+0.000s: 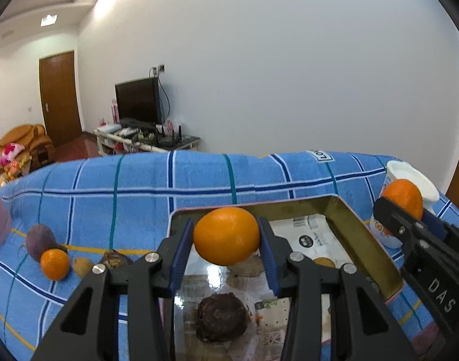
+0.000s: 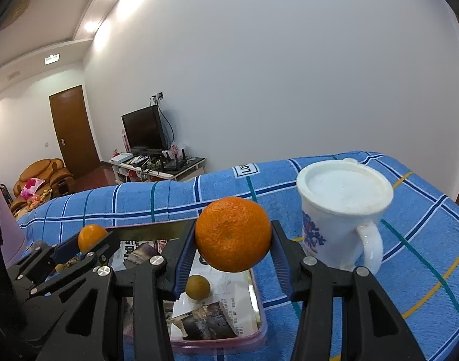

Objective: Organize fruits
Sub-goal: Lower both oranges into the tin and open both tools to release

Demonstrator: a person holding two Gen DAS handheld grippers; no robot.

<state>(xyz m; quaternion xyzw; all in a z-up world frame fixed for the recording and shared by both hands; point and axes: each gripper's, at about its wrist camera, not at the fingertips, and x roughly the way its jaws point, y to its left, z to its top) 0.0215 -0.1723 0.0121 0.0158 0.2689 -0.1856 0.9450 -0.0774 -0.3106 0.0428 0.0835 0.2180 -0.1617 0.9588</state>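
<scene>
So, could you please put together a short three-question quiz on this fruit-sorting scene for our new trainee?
1. True or false: the left gripper is empty.
2. Multiple choice: the white mug stands (A) inside the tray, (B) on the blue checked cloth beside the tray, (C) on the TV stand.
3. Short answer: what does the right gripper hold, and over what?

Key:
1. False. It is shut on a smooth orange, above the tray.
2. B.
3. A dimpled orange, held above the tray's right edge, near a small brownish fruit lying inside.
</scene>
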